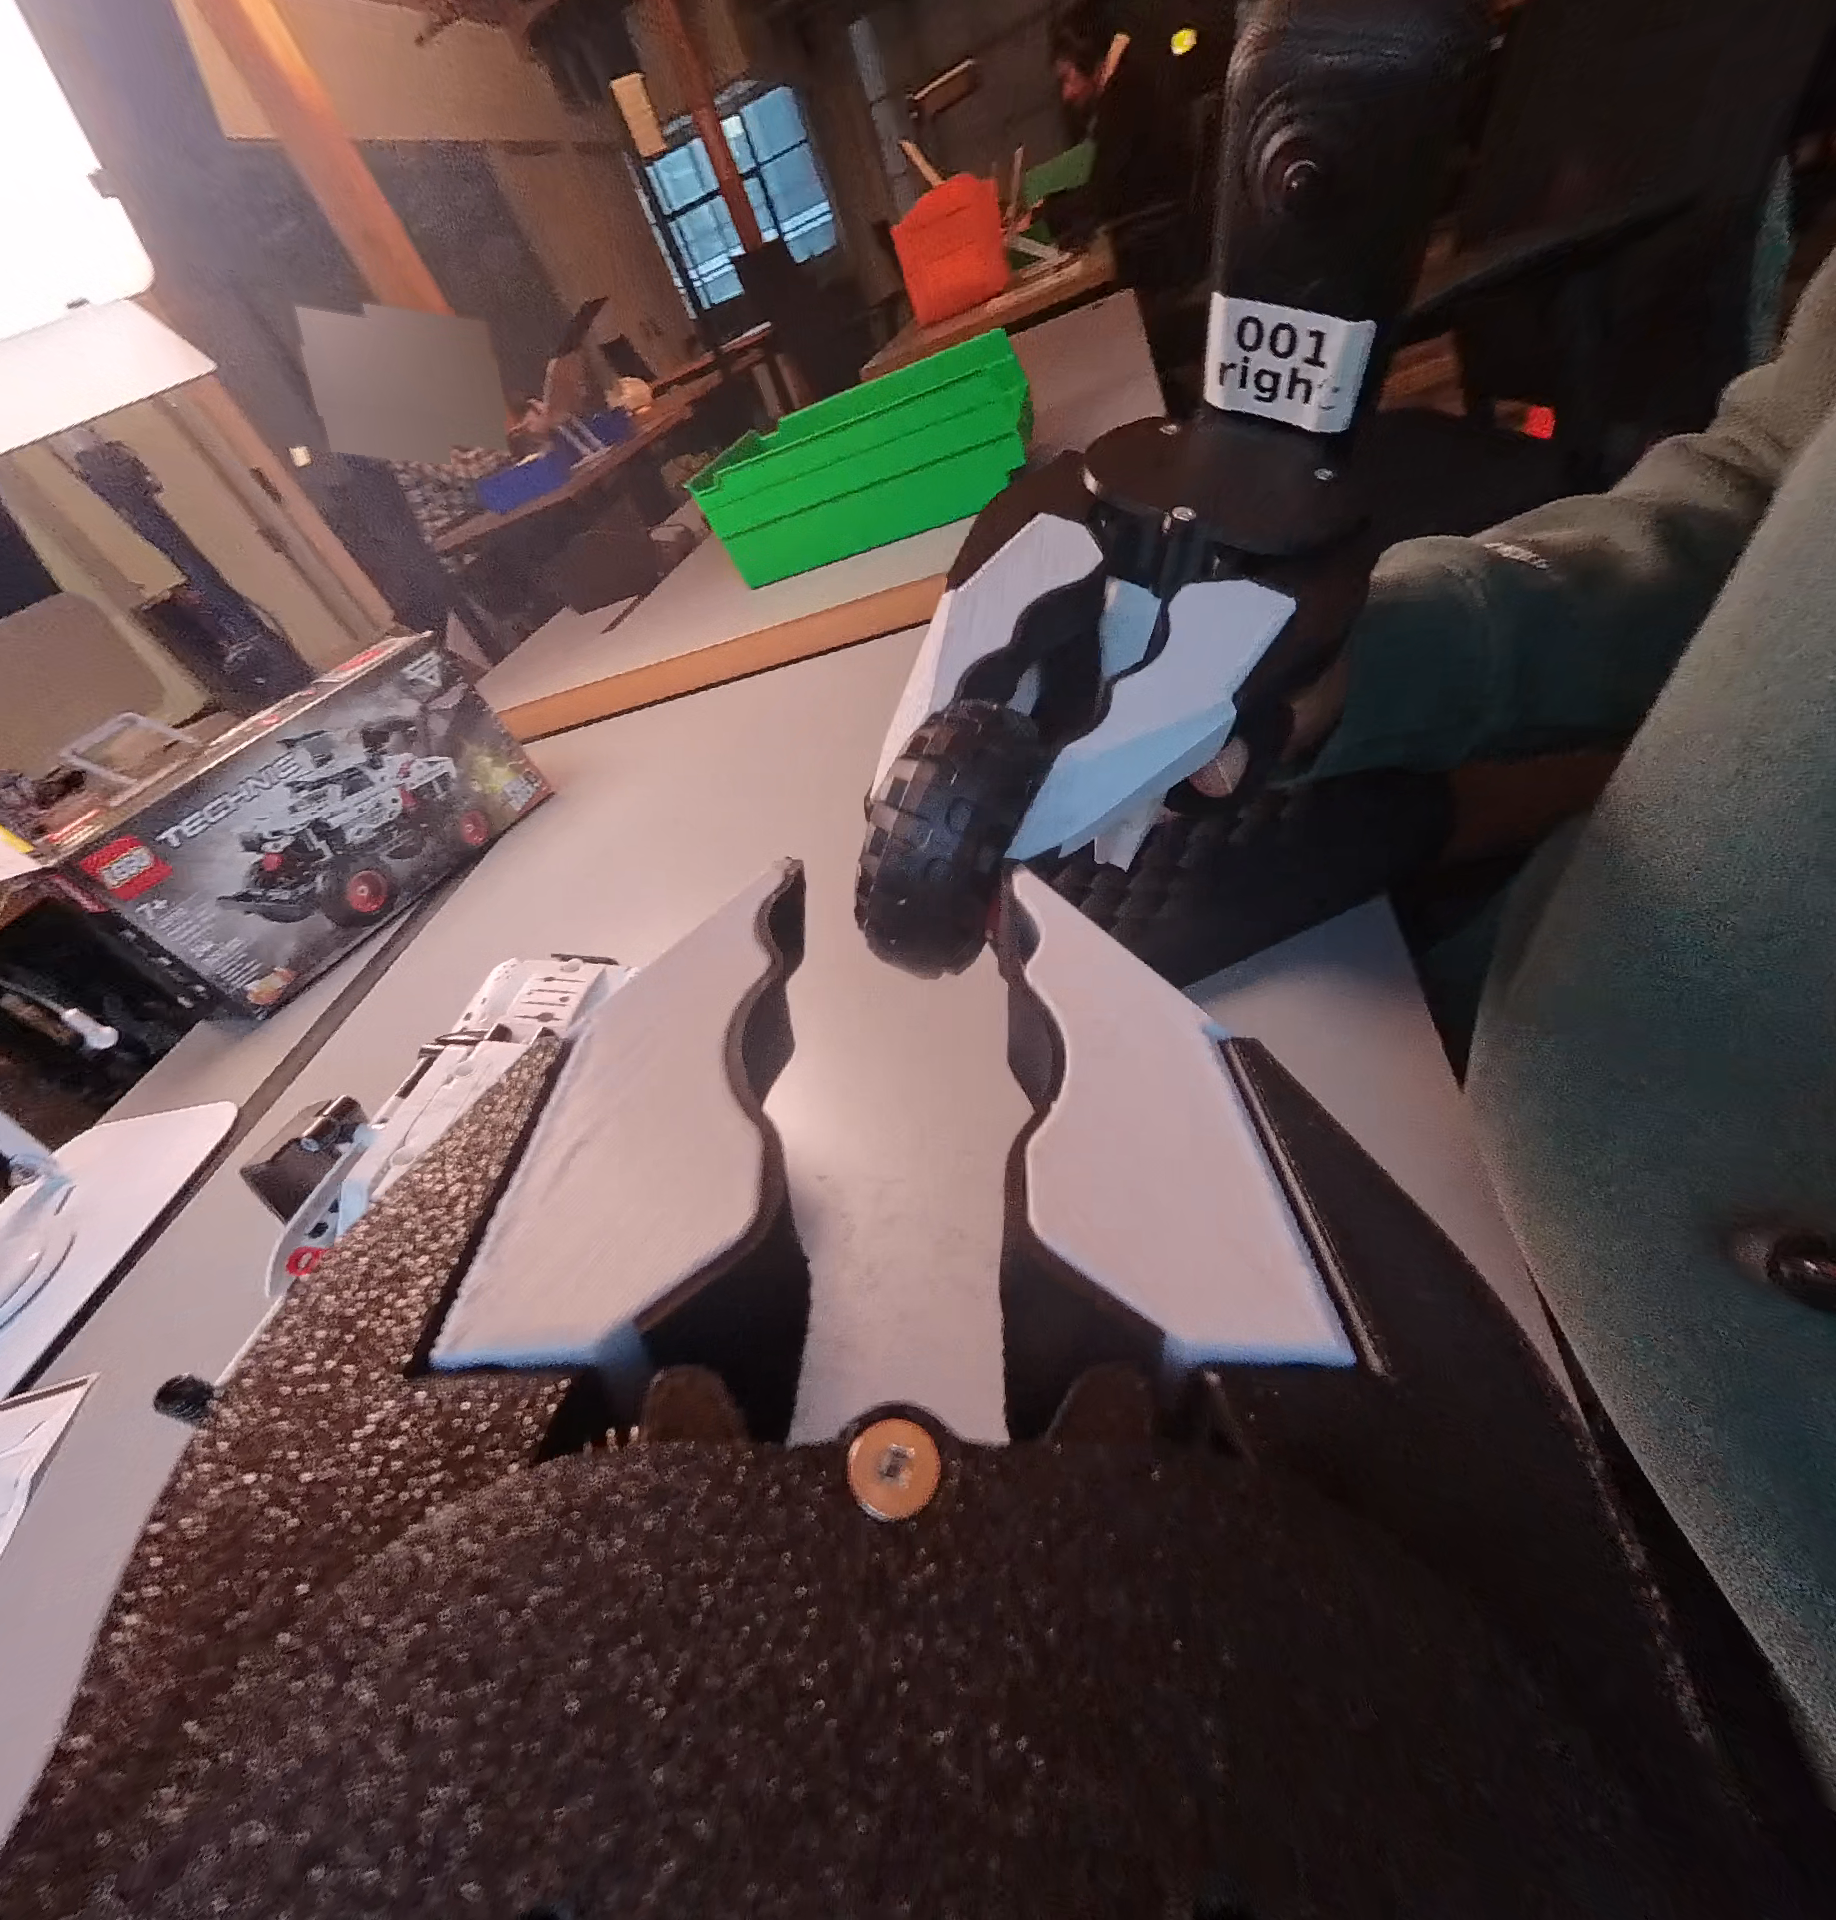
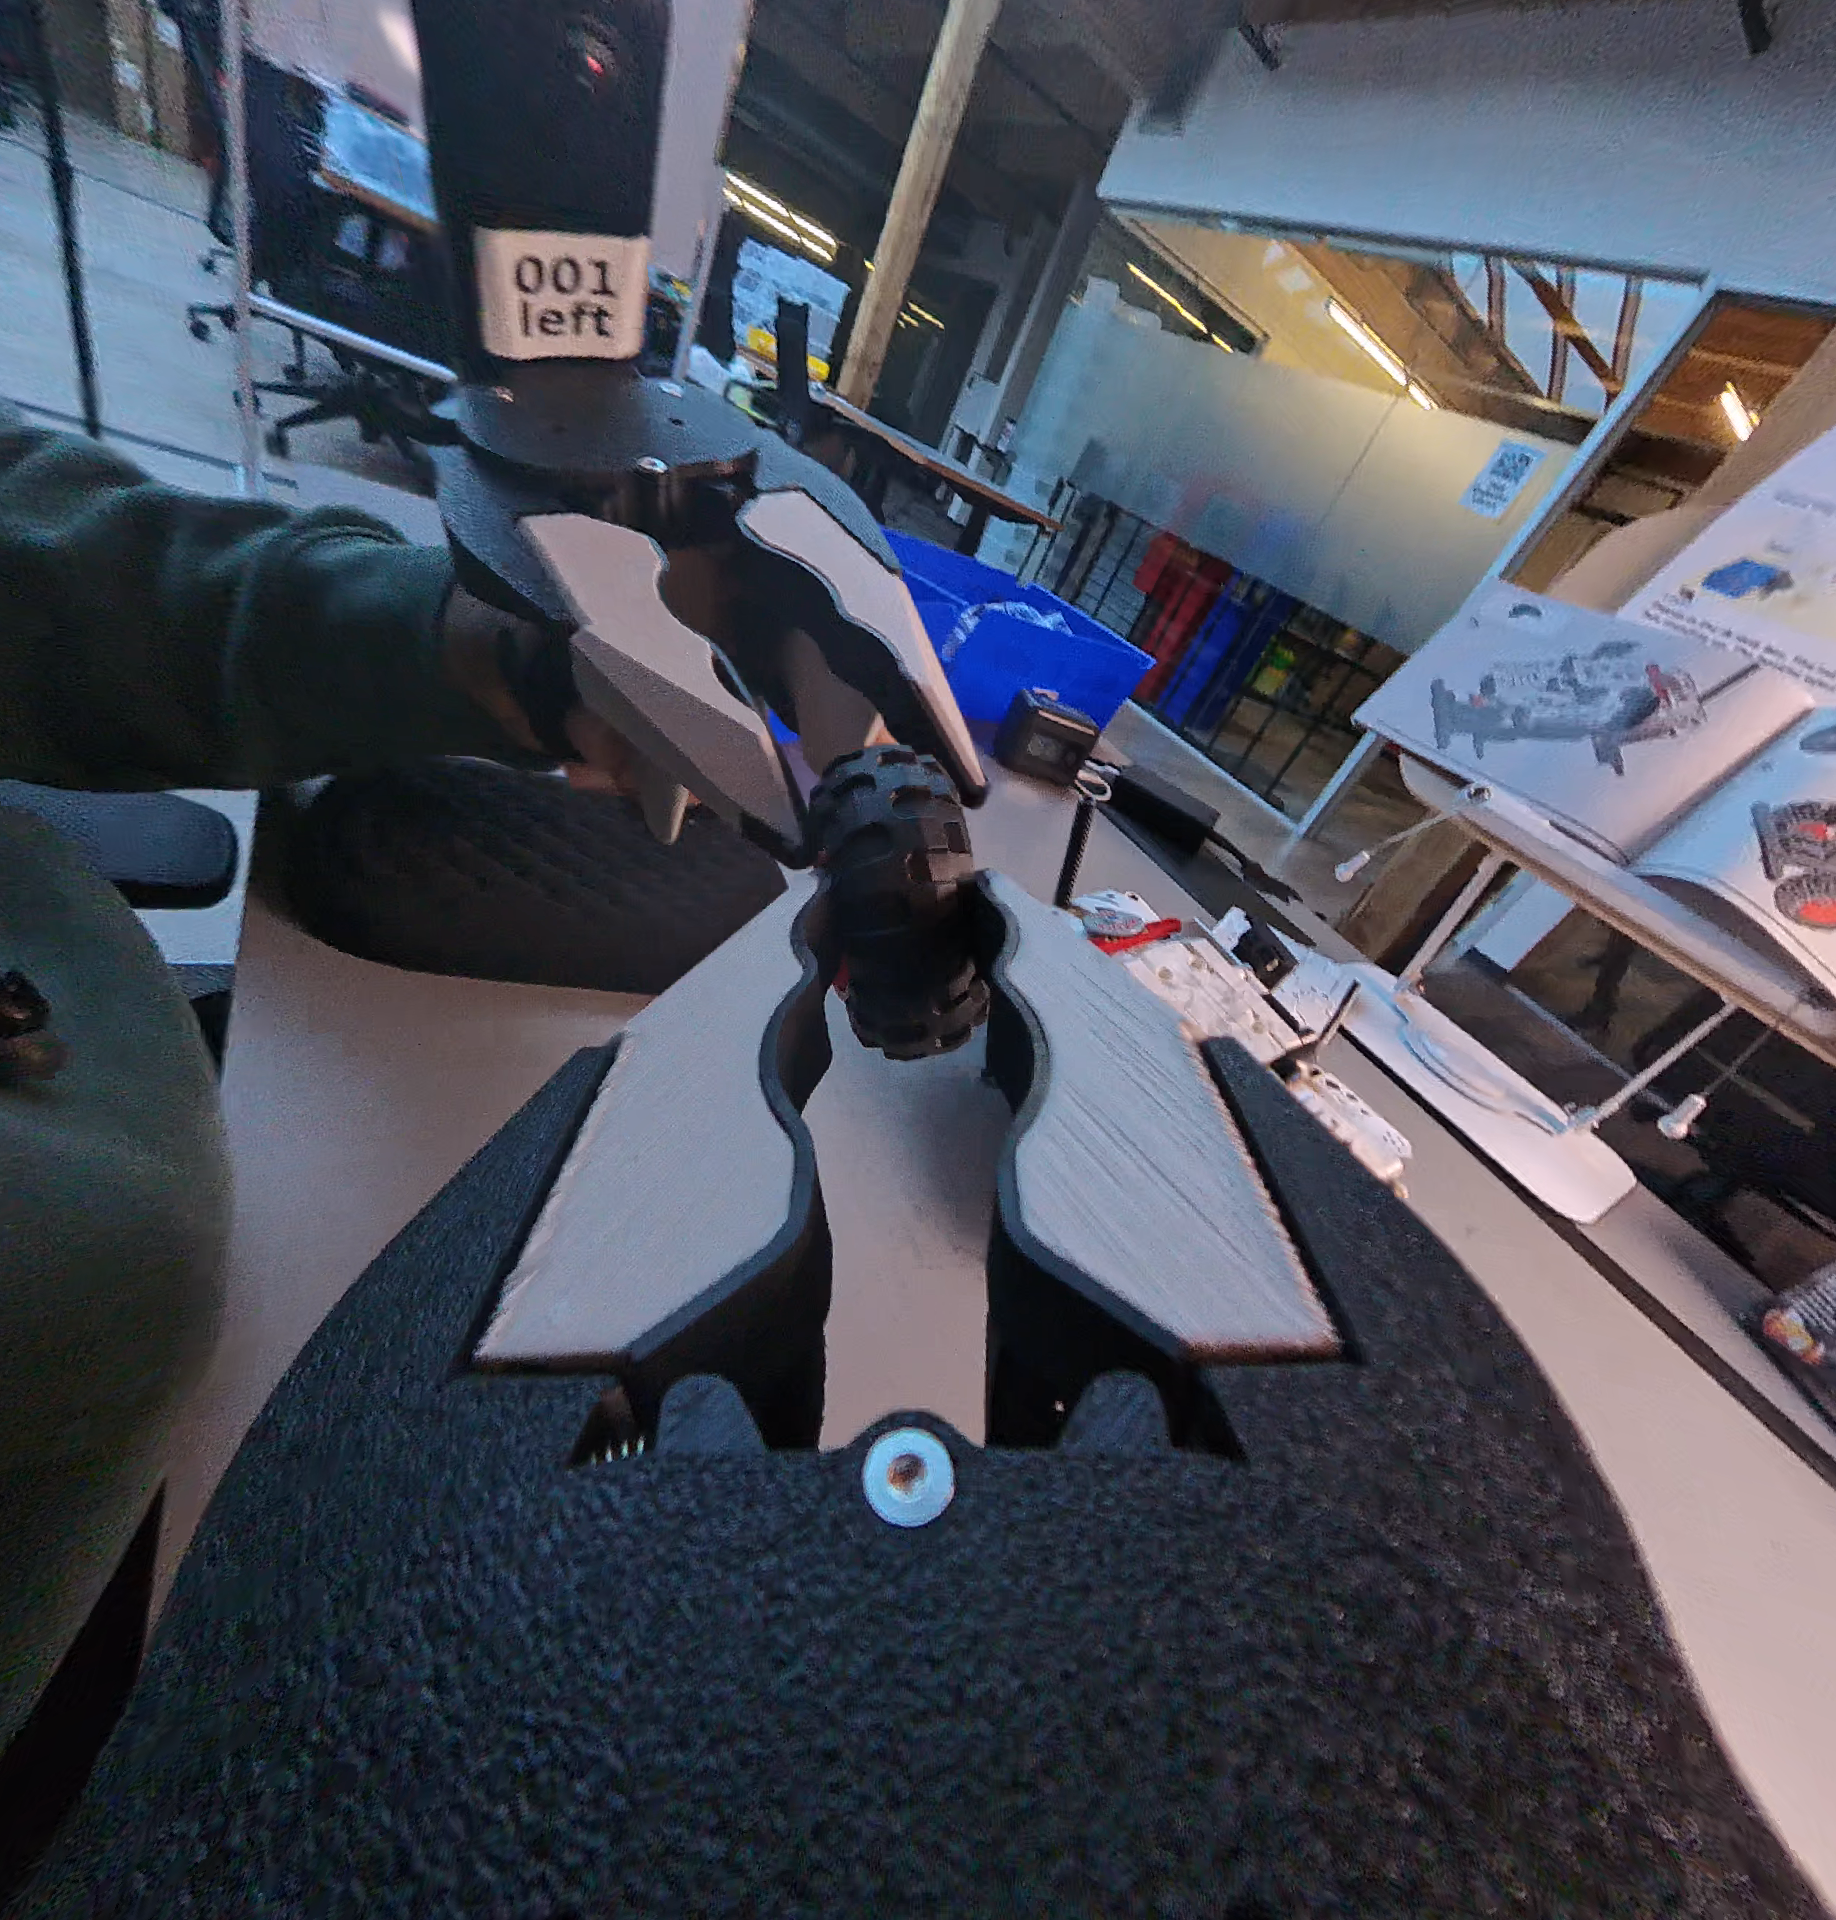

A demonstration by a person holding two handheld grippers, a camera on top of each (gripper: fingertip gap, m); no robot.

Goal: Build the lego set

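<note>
A black knobby tyre is gripped between the fingertips of my right gripper, which is shut on it and holds it above the grey table. In the left wrist view the right gripper comes in from the upper right with the tyre. My left gripper is open, its tips on either side of the tyre; the right tip is at the tread, the left tip stands apart. It also shows in the right wrist view. The white Lego model lies on the table, partly hidden in the left wrist view.
The Lego box lies at the table's far left. An open instruction booklet rests on a white stand at the right. Stacked green trays and a blue bin sit farther back. A person's green sleeve is close by. The tips of both grippers are at nearly the same place. Both grippers' tips are roughly 15 cm from the white Lego model. My left wrist view looks at it from another angle.
</note>
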